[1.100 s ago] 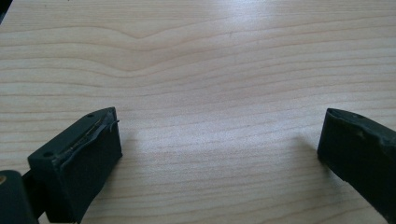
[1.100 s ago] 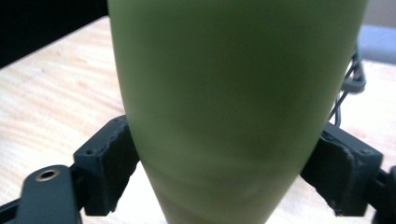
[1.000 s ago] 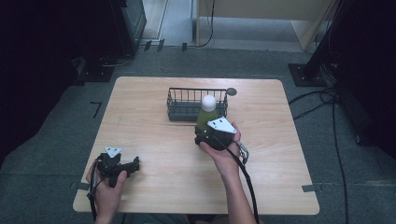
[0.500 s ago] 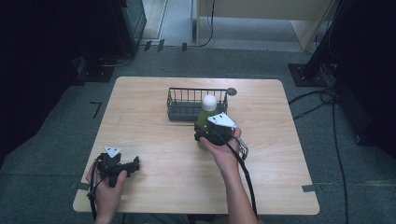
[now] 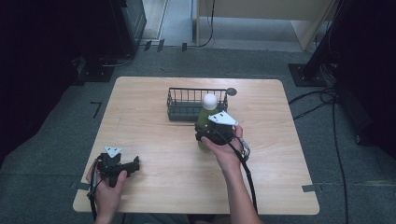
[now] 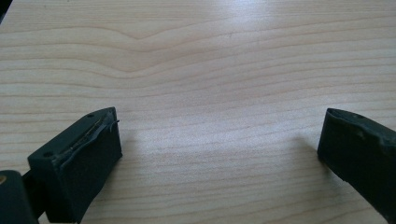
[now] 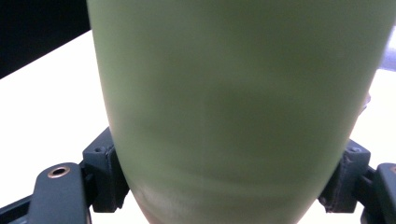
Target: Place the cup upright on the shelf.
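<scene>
While gripped, bottle point(image 5: 204, 119) upright, cap up.

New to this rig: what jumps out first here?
The green bottle with its white cap, clamped in the right hand-held gripper near the table's middle, just in front of the black wire basket. The left hand-held gripper rests open at the near-left corner, over bare wood.

Both grippers are black, each topped by a grey three-cornered plate. The left gripper point(image 5: 122, 165) has blocky jaws with screw holes and dark pads peeling at the edge. A black cable trails from the right gripper point(image 5: 212, 133) along a bare, sleeveless forearm.
</scene>
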The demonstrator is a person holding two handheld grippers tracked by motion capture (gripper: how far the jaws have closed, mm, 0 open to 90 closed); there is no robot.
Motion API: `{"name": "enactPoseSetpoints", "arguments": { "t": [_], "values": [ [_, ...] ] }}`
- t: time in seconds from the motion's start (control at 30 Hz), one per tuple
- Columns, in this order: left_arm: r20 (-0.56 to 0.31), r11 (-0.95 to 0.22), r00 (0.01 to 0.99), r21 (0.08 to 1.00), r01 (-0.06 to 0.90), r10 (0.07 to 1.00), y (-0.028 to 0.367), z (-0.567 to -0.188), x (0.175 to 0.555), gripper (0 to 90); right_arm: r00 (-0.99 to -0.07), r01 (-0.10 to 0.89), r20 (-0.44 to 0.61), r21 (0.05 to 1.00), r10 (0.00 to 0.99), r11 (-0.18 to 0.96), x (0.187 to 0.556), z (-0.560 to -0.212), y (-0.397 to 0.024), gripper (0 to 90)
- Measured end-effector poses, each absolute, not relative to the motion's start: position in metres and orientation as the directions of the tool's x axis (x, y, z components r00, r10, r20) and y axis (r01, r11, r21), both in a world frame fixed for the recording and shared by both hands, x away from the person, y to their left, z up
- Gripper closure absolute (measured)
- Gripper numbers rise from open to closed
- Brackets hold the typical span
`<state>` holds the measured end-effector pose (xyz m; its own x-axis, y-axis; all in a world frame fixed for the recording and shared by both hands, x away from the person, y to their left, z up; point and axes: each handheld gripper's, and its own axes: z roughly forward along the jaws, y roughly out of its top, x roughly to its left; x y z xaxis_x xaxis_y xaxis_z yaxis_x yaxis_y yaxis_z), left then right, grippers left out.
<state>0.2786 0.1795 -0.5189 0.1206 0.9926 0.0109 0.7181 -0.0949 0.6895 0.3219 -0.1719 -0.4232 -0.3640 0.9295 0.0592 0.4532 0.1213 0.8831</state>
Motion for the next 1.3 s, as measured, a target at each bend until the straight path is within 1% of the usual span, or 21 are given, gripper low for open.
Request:
{"name": "enactPoseSetpoints", "arguments": {
  "t": [0.2,0.27,0.43,0.57,0.93,1.3],
  "values": [
    [0.011,-0.095,0.121,0.689,0.718,0.993,0.179,-0.519,0.279,0.0,-0.374,0.435,0.07,0.894,0.925,0.108,0.321,-0.412,-0.177,20.6],
    [0.011,-0.095,0.121,0.689,0.718,0.993,0.18,-0.519,0.279,0.0,-0.379,0.441,0.08,0.891,0.922,0.104,0.321,-0.41,-0.178,20.6],
    [0.011,-0.095,0.121,0.689,0.718,0.993,0.18,-0.519,0.279,0.0,-0.38,0.448,0.067,0.886,0.923,0.12,0.323,-0.407,-0.18,20.6],
    [0.011,-0.095,0.121,0.689,0.718,0.993,0.179,-0.519,0.279,0.0,-0.378,0.453,0.081,0.885,0.922,0.108,0.326,-0.405,-0.181,20.6],
    [0.01,-0.093,0.12,0.691,0.717,0.993,0.179,-0.519,0.279,0.0,-0.376,0.455,0.058,0.881,0.925,0.13,0.341,-0.392,-0.177,20.6],
    [0.009,-0.093,0.12,0.691,0.717,0.993,0.179,-0.519,0.279,0.0,-0.374,0.452,0.074,0.885,0.924,0.112,0.361,-0.365,-0.17,20.6]
  ]
}}
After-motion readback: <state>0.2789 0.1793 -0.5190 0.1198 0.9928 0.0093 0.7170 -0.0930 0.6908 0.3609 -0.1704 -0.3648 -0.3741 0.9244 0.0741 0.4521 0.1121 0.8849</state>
